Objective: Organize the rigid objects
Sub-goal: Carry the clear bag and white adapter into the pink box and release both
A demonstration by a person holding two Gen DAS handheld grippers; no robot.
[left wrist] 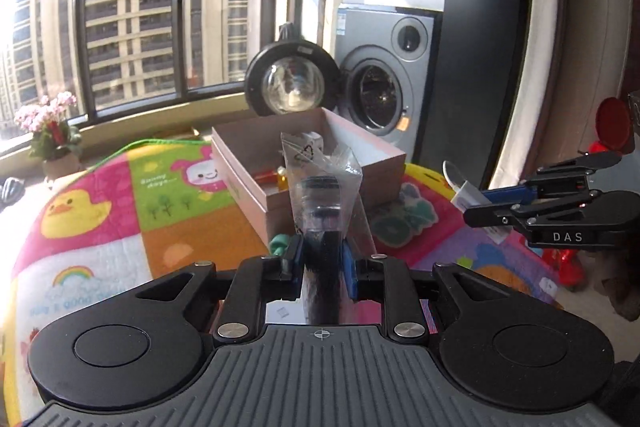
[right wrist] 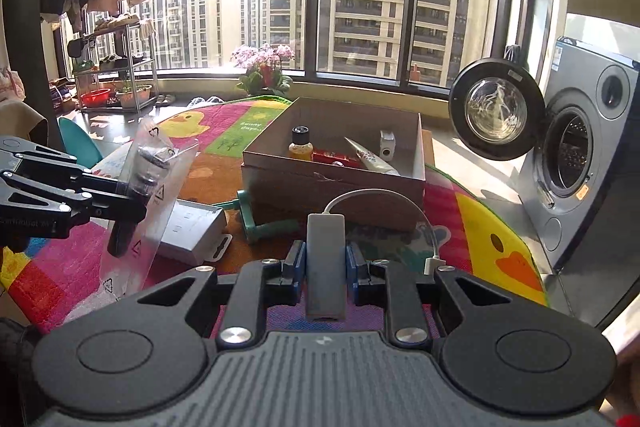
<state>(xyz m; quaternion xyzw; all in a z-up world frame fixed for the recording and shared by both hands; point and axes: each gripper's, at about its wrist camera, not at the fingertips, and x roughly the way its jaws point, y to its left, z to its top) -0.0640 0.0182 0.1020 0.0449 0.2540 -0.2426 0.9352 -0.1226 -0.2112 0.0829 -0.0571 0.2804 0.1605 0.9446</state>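
Note:
My left gripper (left wrist: 322,259) is shut on a black cylindrical part in a clear plastic bag (left wrist: 322,195), held above the mat in front of the open pink box (left wrist: 372,163). The bagged part also shows in the right wrist view (right wrist: 148,183), with the left gripper (right wrist: 120,207) at the left. My right gripper (right wrist: 325,263) is shut on a grey adapter (right wrist: 325,251) with a white cable (right wrist: 424,211), short of the box (right wrist: 332,183). The right gripper also shows in the left wrist view (left wrist: 480,207). The box holds a yellow bottle (right wrist: 300,145), a red item (right wrist: 334,159), a tube (right wrist: 370,157) and a small white object (right wrist: 387,143).
A colourful play mat (right wrist: 492,227) covers the floor. A grey flat box (right wrist: 188,233) and a teal tool (right wrist: 256,223) lie on it left of the box. A washing machine (right wrist: 580,163) with its door open stands at the right. A flower pot (right wrist: 264,71) stands by the window.

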